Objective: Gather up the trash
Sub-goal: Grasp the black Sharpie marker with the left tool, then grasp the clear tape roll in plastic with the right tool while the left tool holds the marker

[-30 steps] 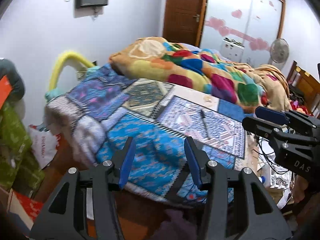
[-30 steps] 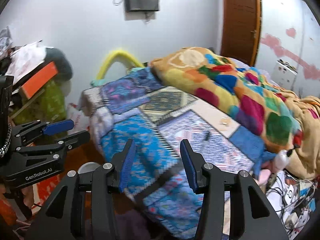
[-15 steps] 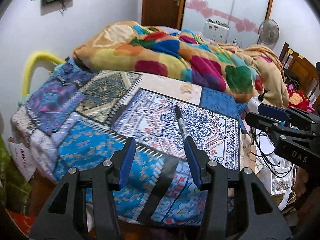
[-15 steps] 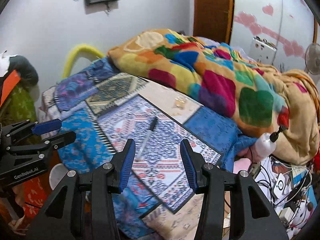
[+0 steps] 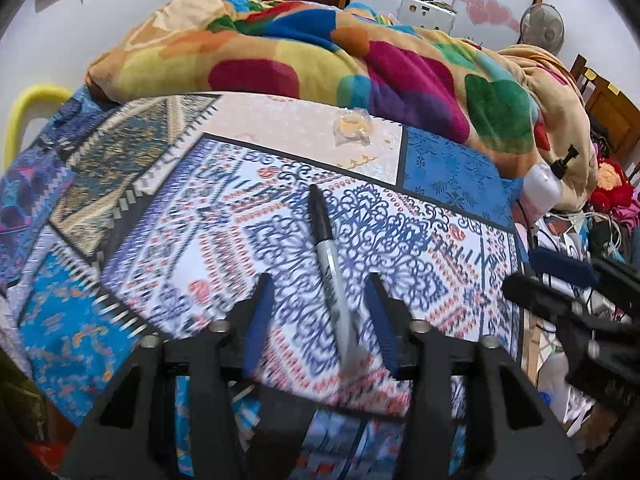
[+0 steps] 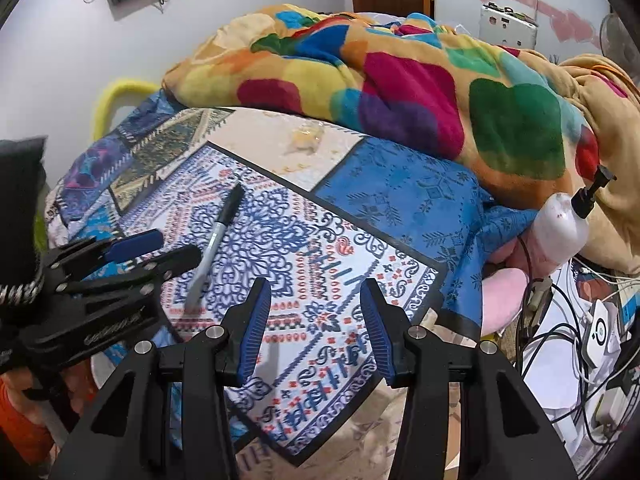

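A black-capped grey marker (image 5: 326, 248) lies on the patterned bed sheet (image 5: 192, 216). My left gripper (image 5: 318, 284) hovers over its near end, jaws closing, the marker between them and nearer the right pad; the pads do not press on it. Farther back, a crumpled clear wrapper (image 5: 352, 128) with yellowish bits rests on the beige patch. In the right wrist view the marker (image 6: 218, 232) and wrapper (image 6: 306, 138) lie ahead to the left, with the left gripper (image 6: 172, 246) beside the marker. My right gripper (image 6: 314, 286) is open over the sheet's near corner, nothing between its fingers.
A bulky multicoloured blanket (image 5: 360, 60) is heaped across the back of the bed. A white pump bottle (image 6: 564, 228) leans at the bed's right edge above tangled cables and chargers (image 6: 580, 340). A yellow foam arch (image 5: 24, 108) stands at the left.
Both grippers have come forward and down towards the bed. The marker now lies between the left jaws, which have narrowed. The right jaws keep the same gap.
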`<state>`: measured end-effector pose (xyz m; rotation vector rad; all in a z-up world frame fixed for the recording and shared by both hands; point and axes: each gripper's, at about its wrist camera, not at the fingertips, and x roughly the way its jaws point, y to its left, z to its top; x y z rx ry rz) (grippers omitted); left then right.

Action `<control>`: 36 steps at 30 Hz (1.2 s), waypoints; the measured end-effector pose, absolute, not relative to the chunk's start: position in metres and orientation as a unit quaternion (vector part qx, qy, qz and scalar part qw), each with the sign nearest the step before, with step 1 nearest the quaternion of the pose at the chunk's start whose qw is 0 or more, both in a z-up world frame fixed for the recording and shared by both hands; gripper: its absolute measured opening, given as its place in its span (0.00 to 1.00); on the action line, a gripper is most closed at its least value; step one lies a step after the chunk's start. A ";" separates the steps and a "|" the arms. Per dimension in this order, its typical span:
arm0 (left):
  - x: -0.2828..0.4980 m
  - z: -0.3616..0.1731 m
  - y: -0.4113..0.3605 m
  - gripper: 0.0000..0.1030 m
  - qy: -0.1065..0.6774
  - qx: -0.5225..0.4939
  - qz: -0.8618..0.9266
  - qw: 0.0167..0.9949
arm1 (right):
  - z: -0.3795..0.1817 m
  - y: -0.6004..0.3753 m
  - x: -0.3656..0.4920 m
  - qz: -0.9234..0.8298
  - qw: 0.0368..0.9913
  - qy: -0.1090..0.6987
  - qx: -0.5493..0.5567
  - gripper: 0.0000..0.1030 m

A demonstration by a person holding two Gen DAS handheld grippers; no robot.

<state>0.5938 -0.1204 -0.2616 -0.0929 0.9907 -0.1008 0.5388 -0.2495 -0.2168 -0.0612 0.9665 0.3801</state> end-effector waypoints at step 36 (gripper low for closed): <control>0.576 -0.228 -0.028 0.10 0.374 -0.058 -0.023 0.925 | -0.240 -0.172 0.690 0.146 0.861 0.487 0.005 0.42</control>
